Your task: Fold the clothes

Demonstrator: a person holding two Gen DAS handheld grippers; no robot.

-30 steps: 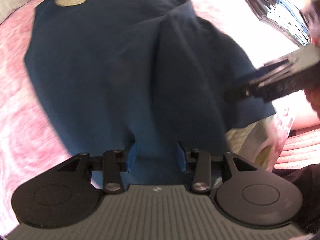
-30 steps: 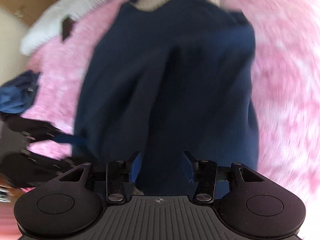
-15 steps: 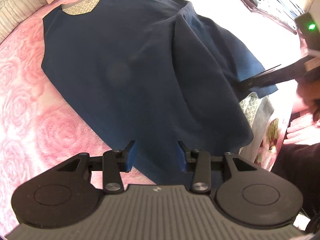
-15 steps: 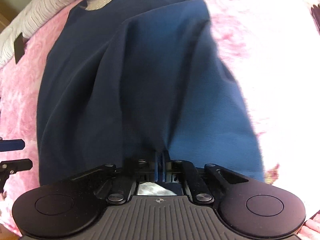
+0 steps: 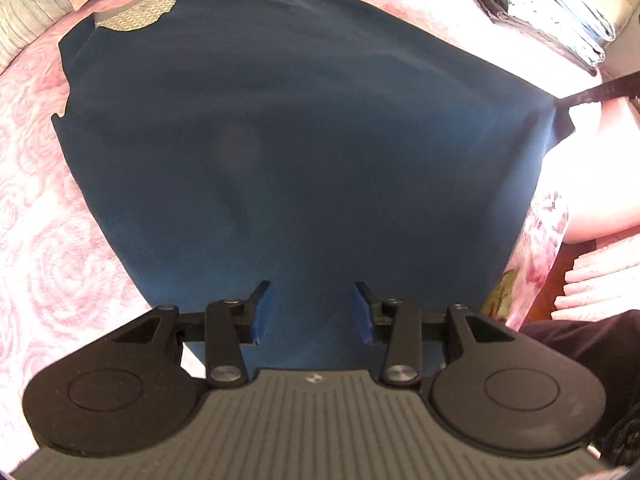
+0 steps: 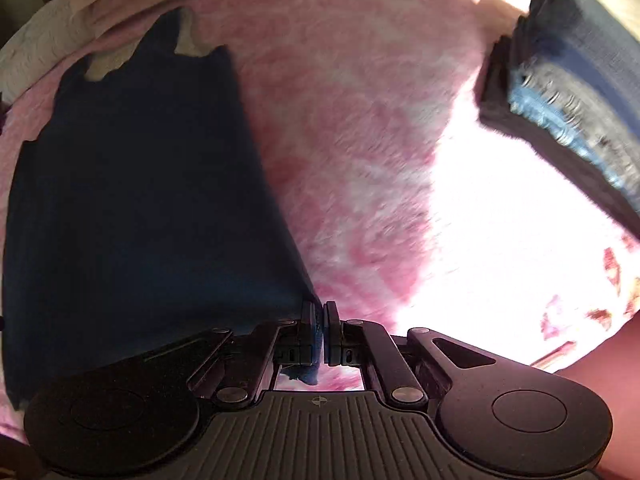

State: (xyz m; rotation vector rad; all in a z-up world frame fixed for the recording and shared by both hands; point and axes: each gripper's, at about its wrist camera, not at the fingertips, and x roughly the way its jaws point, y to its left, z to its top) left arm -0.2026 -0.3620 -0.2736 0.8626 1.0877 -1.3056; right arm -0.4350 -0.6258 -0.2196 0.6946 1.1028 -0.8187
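A dark navy sleeveless top (image 5: pixel 304 152) lies spread flat on a pink rose-patterned bedspread (image 5: pixel 48 240), neckline far from me. My left gripper (image 5: pixel 310 310) is open, its blue pads either side of the hem's lower edge, with nothing between them. My right gripper (image 6: pixel 319 330) is shut on the top's near right hem corner; the top (image 6: pixel 140 208) stretches away to its left. In the left wrist view the right gripper's fingers (image 5: pixel 600 90) pull that corner taut at the far right.
A stack of folded dark and blue clothes (image 6: pixel 568 92) sits at the right on the bed; it also shows in the left wrist view (image 5: pixel 548 4). Pillows (image 5: pixel 24 24) lie beyond the neckline. The bed edge and the person's arm (image 5: pixel 600 184) are at right.
The right gripper shut on the hem corner and pulled it rightward. The bunched fold in the top has flattened out. The left gripper stayed open at the hem.
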